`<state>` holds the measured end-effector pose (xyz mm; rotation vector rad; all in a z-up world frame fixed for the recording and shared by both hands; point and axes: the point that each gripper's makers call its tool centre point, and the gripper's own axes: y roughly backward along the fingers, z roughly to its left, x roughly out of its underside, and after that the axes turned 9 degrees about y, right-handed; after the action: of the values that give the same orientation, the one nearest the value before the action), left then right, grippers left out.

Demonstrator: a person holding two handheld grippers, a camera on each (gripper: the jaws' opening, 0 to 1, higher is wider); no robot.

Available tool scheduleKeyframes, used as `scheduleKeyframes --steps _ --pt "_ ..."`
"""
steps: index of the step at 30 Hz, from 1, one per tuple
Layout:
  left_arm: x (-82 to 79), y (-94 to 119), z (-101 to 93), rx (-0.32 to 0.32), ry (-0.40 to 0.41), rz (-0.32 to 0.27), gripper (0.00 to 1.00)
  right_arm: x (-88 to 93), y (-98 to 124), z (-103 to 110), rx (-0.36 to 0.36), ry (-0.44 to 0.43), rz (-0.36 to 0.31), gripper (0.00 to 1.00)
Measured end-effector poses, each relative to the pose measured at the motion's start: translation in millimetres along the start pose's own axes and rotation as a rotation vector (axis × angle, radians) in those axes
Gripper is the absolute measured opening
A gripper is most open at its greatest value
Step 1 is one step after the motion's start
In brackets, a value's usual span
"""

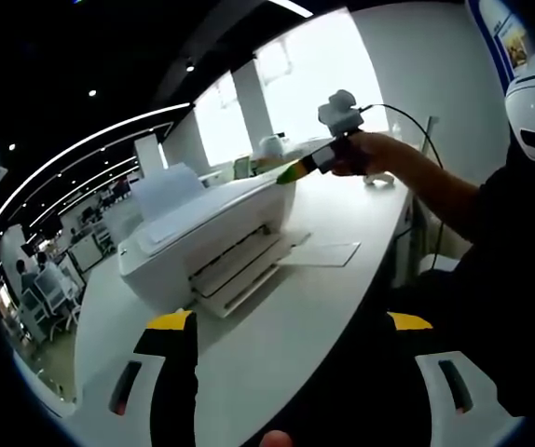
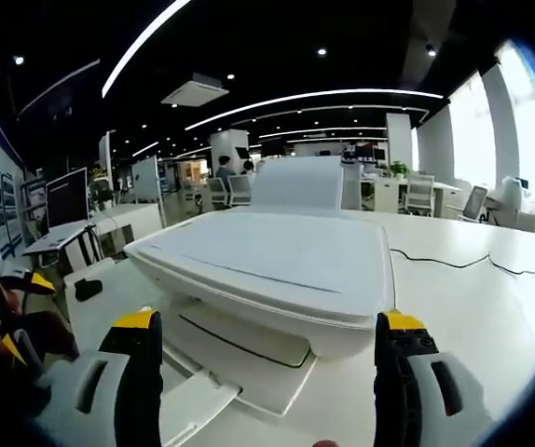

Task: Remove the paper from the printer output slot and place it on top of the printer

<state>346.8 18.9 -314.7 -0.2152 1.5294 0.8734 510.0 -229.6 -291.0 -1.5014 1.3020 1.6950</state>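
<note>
One printer [image 1: 202, 228] sits on the long white table [image 1: 342, 307], and it's the only one on it. In the left gripper view its long axis runs from lower left up toward upper right, with the front opening and pulled-out tray facing lower right, toward the table's near edge. One flat sheet of paper [image 1: 328, 253] lies on the extended output tray, just out in front of the slot, long side running away from the printer, flat and level. One more upright sheet stands in the rear feeder [image 2: 297, 182], seen in the right gripper view.

Two grippers total. The left gripper [image 1: 291, 326] hangs back over the table edge, jaws spread wide, nothing between them. The right gripper [image 2: 267, 326] faces the printer's front head-on, jaws wide apart too, holding nothing; from the left gripper view you can see it in a person's hand [image 1: 365, 154], up over the printer's far end. One black cable [image 2: 463, 263] trails across the table beside the printer.
</note>
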Motion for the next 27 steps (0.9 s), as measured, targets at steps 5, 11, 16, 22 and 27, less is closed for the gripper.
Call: scheduleKeyframes --steps 5,11,16,22,27 --pt "0.5 -0.6 -0.5 0.002 0.0 0.002 0.84 3.3 3.4 0.8 -0.003 0.008 0.006 0.9" --pt "0.3 -0.5 -0.5 0.001 0.0 0.003 0.84 5.0 6.2 1.3 0.002 0.024 0.014 0.9" --pt "-0.5 -0.3 -0.9 0.0 -0.003 0.001 0.84 4.9 8.4 5.7 -0.015 0.026 0.01 0.9" --pt "-0.4 -0.3 -0.7 -0.001 -0.003 0.002 0.84 7.2 12.2 6.7 -0.016 0.036 0.019 0.9" --pt "-0.4 -0.2 -0.6 -0.002 -0.003 0.003 0.84 2.9 16.8 6.3 -0.003 0.063 0.013 0.9"
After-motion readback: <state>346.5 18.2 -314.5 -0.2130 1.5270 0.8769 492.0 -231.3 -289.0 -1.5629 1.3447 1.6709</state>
